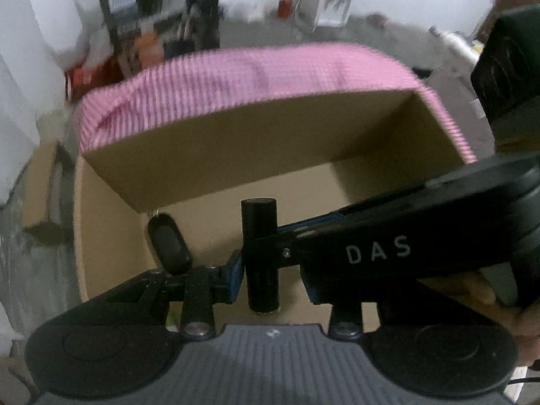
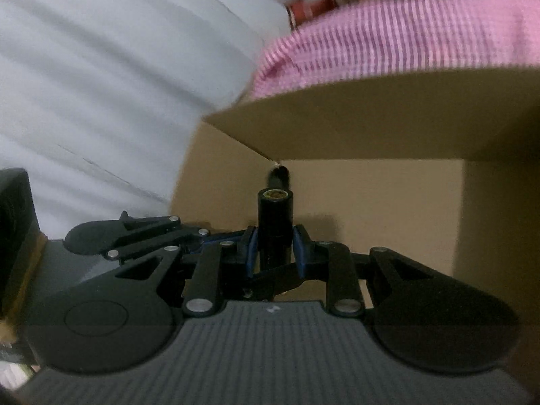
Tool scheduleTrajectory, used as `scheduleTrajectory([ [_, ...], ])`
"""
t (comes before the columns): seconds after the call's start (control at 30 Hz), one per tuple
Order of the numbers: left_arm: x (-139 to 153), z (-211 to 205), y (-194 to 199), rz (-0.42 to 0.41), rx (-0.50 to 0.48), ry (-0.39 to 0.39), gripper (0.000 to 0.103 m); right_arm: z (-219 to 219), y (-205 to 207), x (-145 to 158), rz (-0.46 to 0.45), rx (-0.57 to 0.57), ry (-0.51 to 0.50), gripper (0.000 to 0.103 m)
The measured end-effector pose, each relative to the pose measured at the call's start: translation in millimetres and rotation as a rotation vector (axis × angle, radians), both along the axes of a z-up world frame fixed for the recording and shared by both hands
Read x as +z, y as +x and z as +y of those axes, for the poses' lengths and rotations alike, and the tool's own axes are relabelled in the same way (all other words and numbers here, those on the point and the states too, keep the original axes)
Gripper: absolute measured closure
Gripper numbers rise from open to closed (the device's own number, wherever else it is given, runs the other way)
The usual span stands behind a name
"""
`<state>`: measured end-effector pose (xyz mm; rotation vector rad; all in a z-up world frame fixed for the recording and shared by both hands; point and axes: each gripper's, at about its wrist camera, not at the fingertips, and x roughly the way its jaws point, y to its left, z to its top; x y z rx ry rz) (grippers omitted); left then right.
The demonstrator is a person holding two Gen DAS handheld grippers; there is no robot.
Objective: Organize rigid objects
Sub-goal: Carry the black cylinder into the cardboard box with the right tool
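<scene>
- Cardboard box (image 1: 111, 236) fills both views, open at the top, with its far flap (image 1: 270, 141) standing up and a pink striped cloth (image 1: 256, 77) draped behind it.
- Our right gripper (image 2: 275, 246) has its fingers closed on a black cylinder (image 2: 275, 226), holding it upright; the end facing the camera shows a brassy ring, so we'd guess a small flashlight or battery-type thing, but it's too blurry to be sure.
- In the left wrist view that same black cylinder (image 1: 261, 253) sits clamped by the right gripper (image 1: 261, 246), which reaches in from the right side.
- Our left gripper (image 1: 209, 278) is closed too, pinching the base of a black key fob (image 1: 167, 244) that sticks up at a tilt.
- Both items look to be hovering over the box's opening, not resting on the bottom yet.
- Step-wise, we read this as the carry phase: two rigid things in hand, box as the destination.
- Next move calls for lowering each one past the rim, clear of the flap, then letting go close to the floor of the box so nothing bounces.
- Watch that the two grippers don't bump; they're just beside each other.
</scene>
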<state>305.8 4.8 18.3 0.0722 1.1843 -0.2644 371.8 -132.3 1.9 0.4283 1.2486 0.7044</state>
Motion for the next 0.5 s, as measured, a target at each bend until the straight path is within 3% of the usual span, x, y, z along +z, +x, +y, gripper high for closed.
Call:
scheduleTrajectory([
  [0.17, -19.7, 11.6, 15.1, 0.06, 0.039, 0.037, 0.063, 29.1, 34.6, -27.8, 0.085, 0.052, -0.023, 0.078],
  [0.23, -19.7, 14.3, 17.7, 0.055, 0.043, 0.038, 0.054, 35.6, 40.9, -32.0, 0.089, 0.064, -0.024, 0.075],
  [0.37, -8.6, 15.9, 15.9, 0.036, 0.045, 0.018, 0.044, 40.1, 44.6, -26.1, 0.054, 0.064, -0.037, 0.054],
  [0.5, 7.1, 13.6, 8.5, 0.006, 0.039, -0.001, 0.036, 26.2, 33.2, -10.8, 0.025, 0.048, -0.031, 0.049],
])
